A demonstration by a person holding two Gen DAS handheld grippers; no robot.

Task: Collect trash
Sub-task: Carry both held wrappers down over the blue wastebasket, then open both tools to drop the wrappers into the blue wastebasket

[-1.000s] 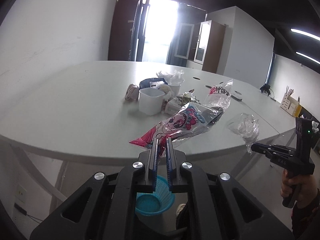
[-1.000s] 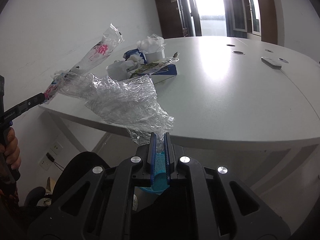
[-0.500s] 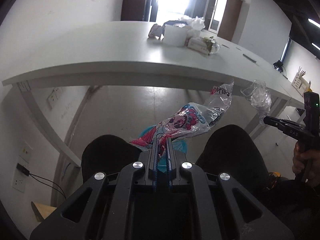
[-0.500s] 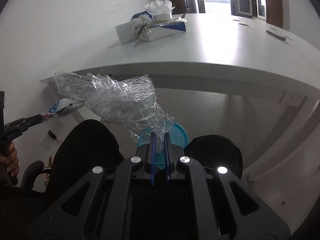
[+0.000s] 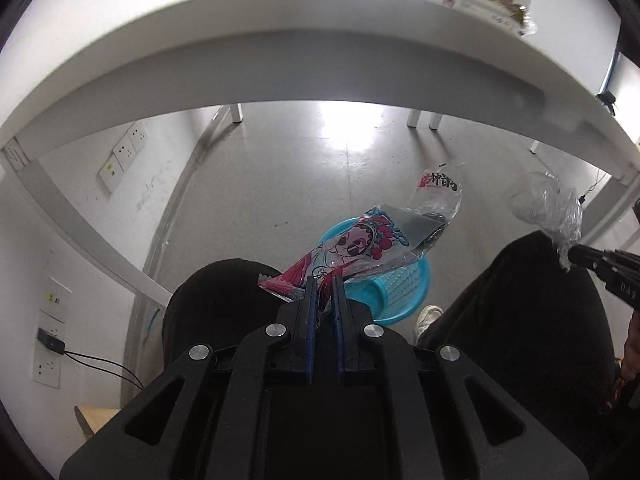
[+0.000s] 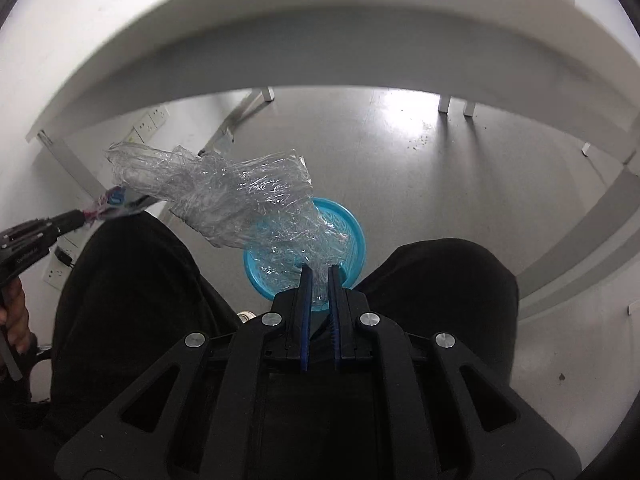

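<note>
Snack wrapper [image 5: 352,250] printed pink, red and blue with a cartoon face, its far end clear with red and black characters; crumpled plastic film [image 6: 236,196] colourless and glinting; basket [image 6: 352,236] bright turquoise with lattice walls; table [image 5: 280,44] white; floor [image 5: 320,168] pale grey; trousers [image 6: 132,292] black.

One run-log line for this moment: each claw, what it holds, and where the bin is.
left claw: shut on snack wrapper | right claw: shut on clear plastic film | blue bin: on floor below both, between knees | release: not yet
</note>
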